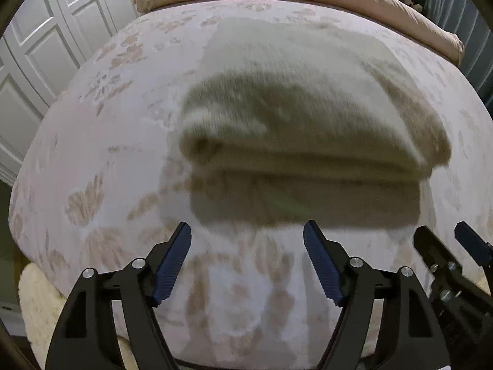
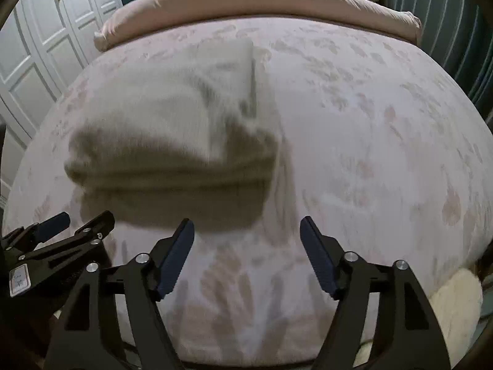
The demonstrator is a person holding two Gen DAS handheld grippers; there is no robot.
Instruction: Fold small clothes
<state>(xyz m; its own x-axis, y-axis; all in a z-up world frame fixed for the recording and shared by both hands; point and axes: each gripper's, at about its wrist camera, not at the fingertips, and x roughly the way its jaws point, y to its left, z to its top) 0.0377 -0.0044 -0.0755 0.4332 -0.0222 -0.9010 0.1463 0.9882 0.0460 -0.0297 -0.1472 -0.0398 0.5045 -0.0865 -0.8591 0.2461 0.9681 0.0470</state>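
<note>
No readable writing anywhere: the only label in sight is a small white sticker (image 2: 19, 279) on the side of the left gripper, too blurred to make out. Both tools are tilted steeply down over the near edge of the bed (image 1: 92, 160). The left gripper (image 1: 247, 265) has its jaws spread wide with nothing between the blue pads (image 1: 172, 265), only flowered bedspread showing through the gap. The right gripper (image 2: 247, 259) stands just beside it, jaws likewise spread and empty. The folded beige garment (image 1: 308, 117) lies on the bedspread just beyond the fingertips, apart from both tools, toward the middle of the bed, stacked in layers with its thick folded edge facing the near edge. Across the far edge stretches a pink pillow (image 2: 252, 0). White panelled wardrobe doors (image 1: 40, 46) stand off the bed's left side, and a cream fluffy rug (image 2: 456, 302) peeks out beneath the near edge.
</note>
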